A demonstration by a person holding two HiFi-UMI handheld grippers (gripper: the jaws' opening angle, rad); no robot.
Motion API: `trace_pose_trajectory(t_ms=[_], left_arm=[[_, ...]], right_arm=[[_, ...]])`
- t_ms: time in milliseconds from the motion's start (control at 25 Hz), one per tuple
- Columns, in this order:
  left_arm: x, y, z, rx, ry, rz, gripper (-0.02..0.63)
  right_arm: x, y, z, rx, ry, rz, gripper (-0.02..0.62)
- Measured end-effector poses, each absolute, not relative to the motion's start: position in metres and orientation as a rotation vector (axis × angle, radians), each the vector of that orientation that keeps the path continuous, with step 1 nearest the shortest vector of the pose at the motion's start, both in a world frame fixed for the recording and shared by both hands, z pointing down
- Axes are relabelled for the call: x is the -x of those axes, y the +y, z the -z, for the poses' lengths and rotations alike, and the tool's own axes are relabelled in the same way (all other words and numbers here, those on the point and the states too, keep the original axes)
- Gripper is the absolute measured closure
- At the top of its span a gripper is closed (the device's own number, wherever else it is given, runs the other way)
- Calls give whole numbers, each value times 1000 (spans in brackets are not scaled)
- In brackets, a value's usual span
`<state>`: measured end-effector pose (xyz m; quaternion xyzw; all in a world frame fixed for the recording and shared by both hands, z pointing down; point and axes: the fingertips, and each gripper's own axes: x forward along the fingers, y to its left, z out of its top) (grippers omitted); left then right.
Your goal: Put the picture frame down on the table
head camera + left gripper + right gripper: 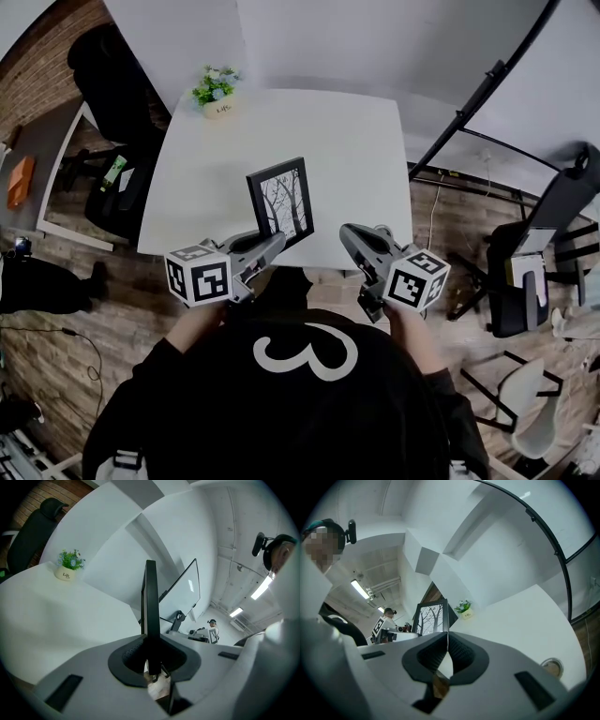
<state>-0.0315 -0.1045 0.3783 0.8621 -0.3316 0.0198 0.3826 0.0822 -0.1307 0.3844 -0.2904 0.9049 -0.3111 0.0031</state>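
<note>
While the left gripper (pixel 270 243) clamps its lower corner, the picture frame (pixel 281 201) stands upright at centre frame over the white table's (pixel 361 141) near edge, perhaps just touching it. Rightward, the right gripper (pixel 349 232) has its jaws closed on nothing.

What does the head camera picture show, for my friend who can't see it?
From above, the left gripper holds a black picture frame, showing bare trees, upright over the near edge of a white table. The right gripper is beside it, shut and empty. A small potted plant sits at the table's far edge.
</note>
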Motion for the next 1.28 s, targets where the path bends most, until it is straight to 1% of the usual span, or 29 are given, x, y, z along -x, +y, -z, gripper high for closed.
trace_pose_trajectory(t_ms=[520,1280], left_arm=[[32,-144,-388,-2182,-804,-73,545],[41,-199,-432,-2065,-806,-143,545]], right_arm=[[-82,-165,-394,953,2822,1031,571],[-72,-219,-420,946,2790,1150,571]])
